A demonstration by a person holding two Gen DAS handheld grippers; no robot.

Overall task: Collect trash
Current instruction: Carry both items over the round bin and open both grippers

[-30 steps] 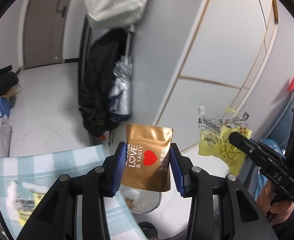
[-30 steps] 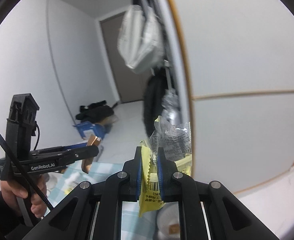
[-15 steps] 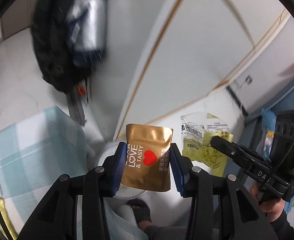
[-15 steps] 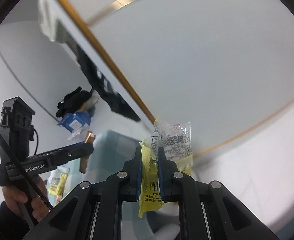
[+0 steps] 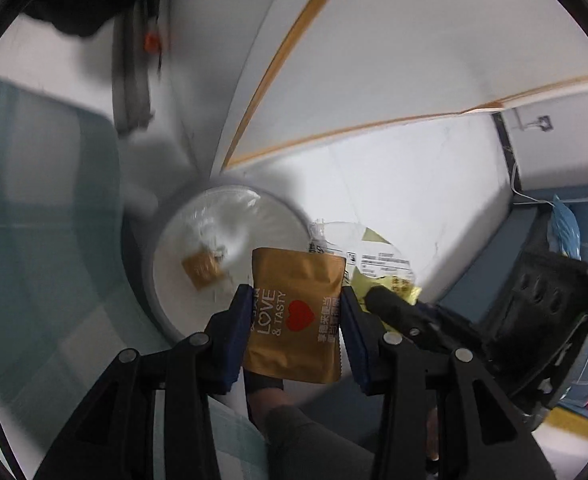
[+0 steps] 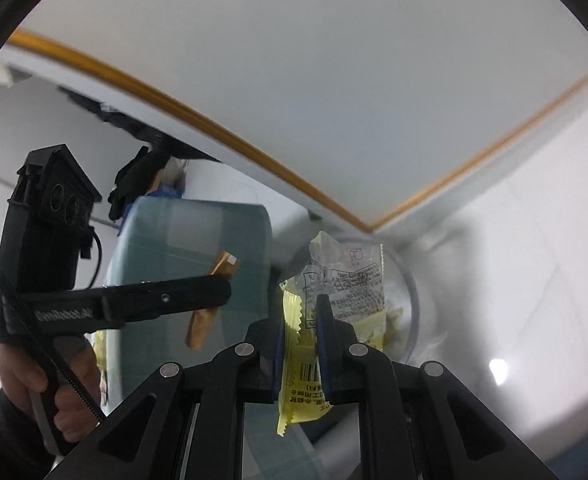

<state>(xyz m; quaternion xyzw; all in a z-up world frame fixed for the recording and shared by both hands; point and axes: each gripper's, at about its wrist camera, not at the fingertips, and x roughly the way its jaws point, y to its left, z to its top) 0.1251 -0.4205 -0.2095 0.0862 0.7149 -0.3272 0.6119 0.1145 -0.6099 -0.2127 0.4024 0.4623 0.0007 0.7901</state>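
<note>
**Two wrappers held above the bin**

White floor, white wall panels edged in gold trim; pale blue checked tablecloth at left; round white bin below, one small gold packet lying inside; left gripper part-open, clamped on gold pouch over the bin's rim; right gripper nearly closed on yellow wrapper, above the bin.

soft, even indoor light, rather dim and cool. both fisheye views bend straight lines and go black at the rims. motion blur smears everything around the gold pouch, which stays sharp. a small bright glare spot sits low right.
</note>
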